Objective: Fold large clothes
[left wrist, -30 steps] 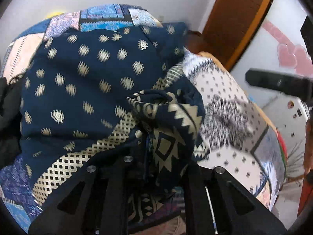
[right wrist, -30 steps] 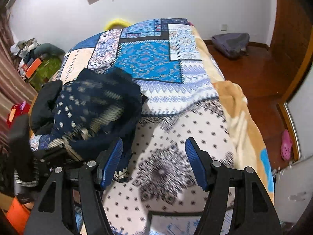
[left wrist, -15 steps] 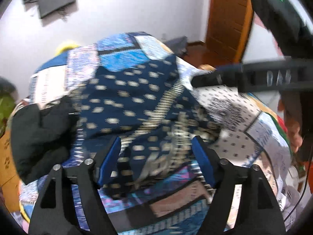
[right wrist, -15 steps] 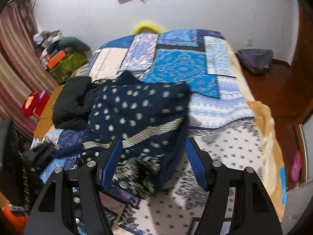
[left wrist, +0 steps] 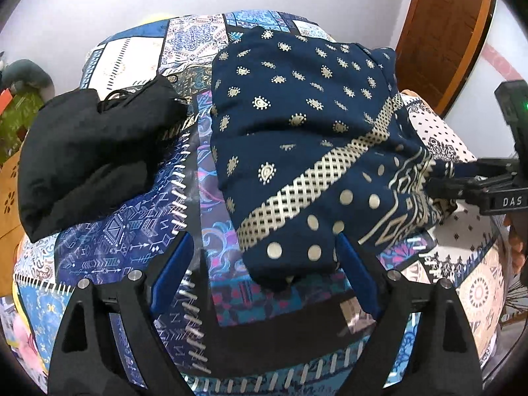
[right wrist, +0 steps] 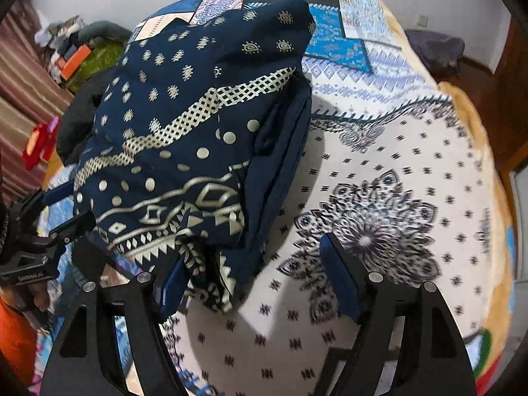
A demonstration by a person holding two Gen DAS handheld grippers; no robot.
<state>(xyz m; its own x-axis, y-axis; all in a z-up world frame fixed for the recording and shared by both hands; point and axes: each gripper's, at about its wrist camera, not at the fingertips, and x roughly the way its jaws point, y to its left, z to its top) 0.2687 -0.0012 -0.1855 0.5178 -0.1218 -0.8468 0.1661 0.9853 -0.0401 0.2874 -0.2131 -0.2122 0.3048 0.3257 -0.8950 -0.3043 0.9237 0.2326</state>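
**A:** Nearest us, our left gripper [left wrist: 260,275] has its jaws opening, blue pads wide apart over the patchwork bedspread [left wrist: 132,241]. The near corner of the navy printed garment [left wrist: 297,151] sits between the fingers, but we see no pad pressing on it.

**B:** Same on our side. Our right gripper [right wrist: 254,283] is opening too. Its left pad lies just beside the zigzag hem and may brush it; the right pad hangs over bare bedspread [right wrist: 396,165]. We hold nothing there.

**A:** So the garment lies folded into a thick bundle on the bed, loose in both views. Beyond it to the left sits a black garment [left wrist: 89,151], near it but apart.

**B:** What worries us is that hem. It looks ruffled and droops off the bundle's near edge, so the layers are not squared up.

**A:** Agreed. If a finger catches that loose edge as we draw away, we judge it could drag the top layer and undo the fold.

**B:** And the bundle is tall and soft. A nudge from the side might tip the upper layers toward the white dotted panel.

**A:** Further off, the bed runs to a white wall, with a wooden door [left wrist: 445,33] at the right. Nothing there threatens us
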